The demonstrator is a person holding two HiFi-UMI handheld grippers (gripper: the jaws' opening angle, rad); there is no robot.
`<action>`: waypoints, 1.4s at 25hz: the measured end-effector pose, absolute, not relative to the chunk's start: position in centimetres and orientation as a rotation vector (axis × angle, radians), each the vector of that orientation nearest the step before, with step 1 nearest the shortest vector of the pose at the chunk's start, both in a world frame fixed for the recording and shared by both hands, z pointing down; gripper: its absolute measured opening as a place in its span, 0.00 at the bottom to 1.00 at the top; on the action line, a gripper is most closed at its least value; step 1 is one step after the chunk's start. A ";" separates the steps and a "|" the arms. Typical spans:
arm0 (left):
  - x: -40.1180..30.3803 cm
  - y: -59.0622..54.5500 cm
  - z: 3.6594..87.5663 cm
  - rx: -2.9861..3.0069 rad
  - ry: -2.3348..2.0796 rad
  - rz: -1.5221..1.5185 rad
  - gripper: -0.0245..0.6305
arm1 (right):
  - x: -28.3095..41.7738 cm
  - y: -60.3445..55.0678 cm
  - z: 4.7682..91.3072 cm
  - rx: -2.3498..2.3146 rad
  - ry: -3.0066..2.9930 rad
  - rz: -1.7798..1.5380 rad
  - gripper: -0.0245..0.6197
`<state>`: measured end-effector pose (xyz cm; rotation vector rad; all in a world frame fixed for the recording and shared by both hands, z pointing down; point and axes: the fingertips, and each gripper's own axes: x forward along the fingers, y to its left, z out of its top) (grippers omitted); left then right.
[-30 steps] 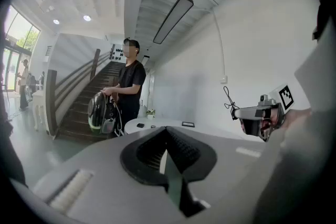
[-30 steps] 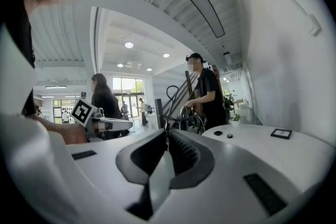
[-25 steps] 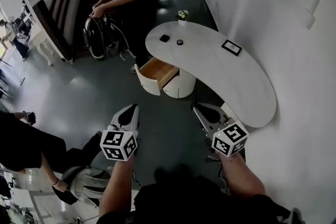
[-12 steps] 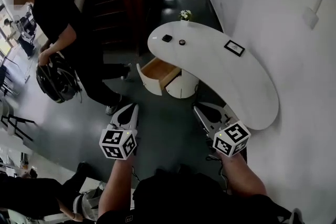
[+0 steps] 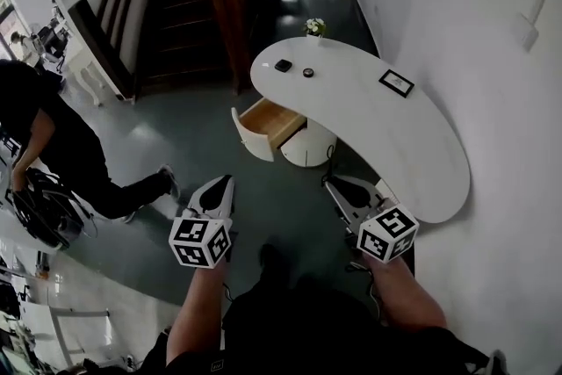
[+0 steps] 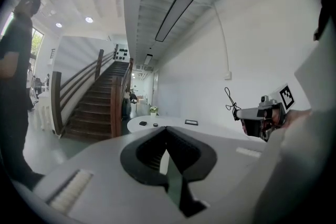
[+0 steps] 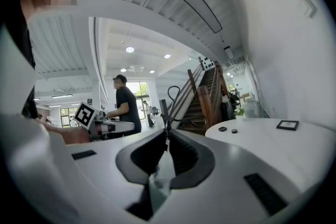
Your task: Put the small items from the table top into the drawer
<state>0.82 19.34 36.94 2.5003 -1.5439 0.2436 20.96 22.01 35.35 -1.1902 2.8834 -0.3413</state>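
Left tongs (image 5: 220,184) and right tongs (image 5: 332,185) pressed closed, empty (tips touching); drawer (image 5: 263,126) stands open.

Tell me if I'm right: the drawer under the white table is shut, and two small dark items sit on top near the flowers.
Not quite: the head view shows the drawer pulled open. The two small dark items do sit on the table near the flowers.

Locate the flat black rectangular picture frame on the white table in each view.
Head view: the flat black rectangular picture frame lies right of centre, towards the wall.
Left gripper view: frame near centre, slightly right.
Right gripper view: frame at far right.
Shared landmark: dark wooden staircase.
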 end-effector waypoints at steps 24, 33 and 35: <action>-9.6 5.0 43.1 2.382 -1.500 0.225 0.05 | 9.6 6.7 40.6 -1.164 3.016 -0.499 0.09; -14.3 -1.0 43.6 2.387 -1.477 0.188 0.05 | 4.4 1.0 40.9 -1.203 3.051 -0.518 0.09; -15.0 -1.7 43.2 2.400 -1.473 0.179 0.06 | 3.9 0.1 40.4 -1.220 3.051 -0.495 0.09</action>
